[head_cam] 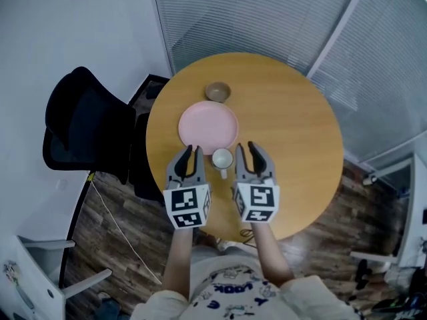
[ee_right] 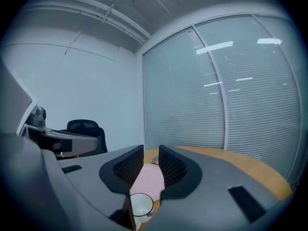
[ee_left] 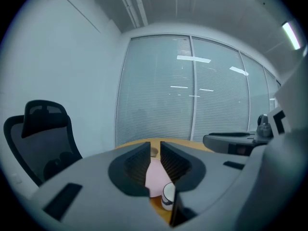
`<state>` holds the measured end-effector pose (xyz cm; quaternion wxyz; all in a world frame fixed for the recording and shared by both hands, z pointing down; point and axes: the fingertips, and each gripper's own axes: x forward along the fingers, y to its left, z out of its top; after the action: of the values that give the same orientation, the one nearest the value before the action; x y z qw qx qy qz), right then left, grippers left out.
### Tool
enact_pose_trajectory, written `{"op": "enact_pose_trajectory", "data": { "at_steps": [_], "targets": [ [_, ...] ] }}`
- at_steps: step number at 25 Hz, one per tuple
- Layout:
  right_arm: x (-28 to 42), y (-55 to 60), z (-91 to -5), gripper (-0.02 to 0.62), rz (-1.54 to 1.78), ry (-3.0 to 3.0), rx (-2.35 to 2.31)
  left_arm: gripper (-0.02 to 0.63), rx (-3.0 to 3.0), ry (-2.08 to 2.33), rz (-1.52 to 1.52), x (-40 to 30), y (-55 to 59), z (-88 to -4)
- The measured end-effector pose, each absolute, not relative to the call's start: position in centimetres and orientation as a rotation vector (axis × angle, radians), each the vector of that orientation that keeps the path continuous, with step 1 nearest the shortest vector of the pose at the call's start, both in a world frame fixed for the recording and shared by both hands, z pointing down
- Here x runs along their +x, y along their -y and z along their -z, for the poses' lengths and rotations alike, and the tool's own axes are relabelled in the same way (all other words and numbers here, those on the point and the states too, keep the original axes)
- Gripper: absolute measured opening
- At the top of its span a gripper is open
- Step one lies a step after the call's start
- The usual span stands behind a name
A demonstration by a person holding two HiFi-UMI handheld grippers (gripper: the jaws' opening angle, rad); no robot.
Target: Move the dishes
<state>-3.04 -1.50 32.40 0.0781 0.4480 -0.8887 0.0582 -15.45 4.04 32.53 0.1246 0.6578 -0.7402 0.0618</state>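
Note:
On the round wooden table lie a pink plate, a small brown bowl just beyond it, and a white cup at the plate's near edge. My left gripper hovers left of the cup and my right gripper right of it. Both are above the table and touch nothing. Each pair of jaws stands almost together, with a thin slit and nothing held. Through the slit, the left gripper view shows the plate and cup. The right gripper view shows the same plate and cup.
A black office chair stands left of the table, close to its edge. Glass walls with blinds run behind the table. A thin cable lies on the wood floor at the left. A white stand is at the lower left.

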Motion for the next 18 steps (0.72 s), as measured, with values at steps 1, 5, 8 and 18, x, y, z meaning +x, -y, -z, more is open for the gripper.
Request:
{"op": "enact_pose_trajectory", "data": {
  "at_steps": [1, 5, 8, 18],
  "targets": [
    [-3.0, 1.6, -32.0, 0.094, -0.169, 2.667, 1.341, 0.063, 1.924, 2.178, -0.187, -15.6, -4.0, -32.0],
    [-3.0, 1.6, -30.7, 0.075, -0.162, 2.694, 1.335, 0.063, 1.937, 2.242, -0.186, -15.8, -4.3, -30.2],
    [-3.3, 1.5, -29.5, 0.071, -0.137, 2.739, 1.332, 0.063, 1.935, 2.265, -0.177, -15.9, -4.6, -29.5],
    [-3.3, 0.5, -29.1, 0.057, -0.136, 2.759, 1.291, 0.062, 1.936, 2.306, -0.161, -15.8, -5.6, -28.1]
  ]
}}
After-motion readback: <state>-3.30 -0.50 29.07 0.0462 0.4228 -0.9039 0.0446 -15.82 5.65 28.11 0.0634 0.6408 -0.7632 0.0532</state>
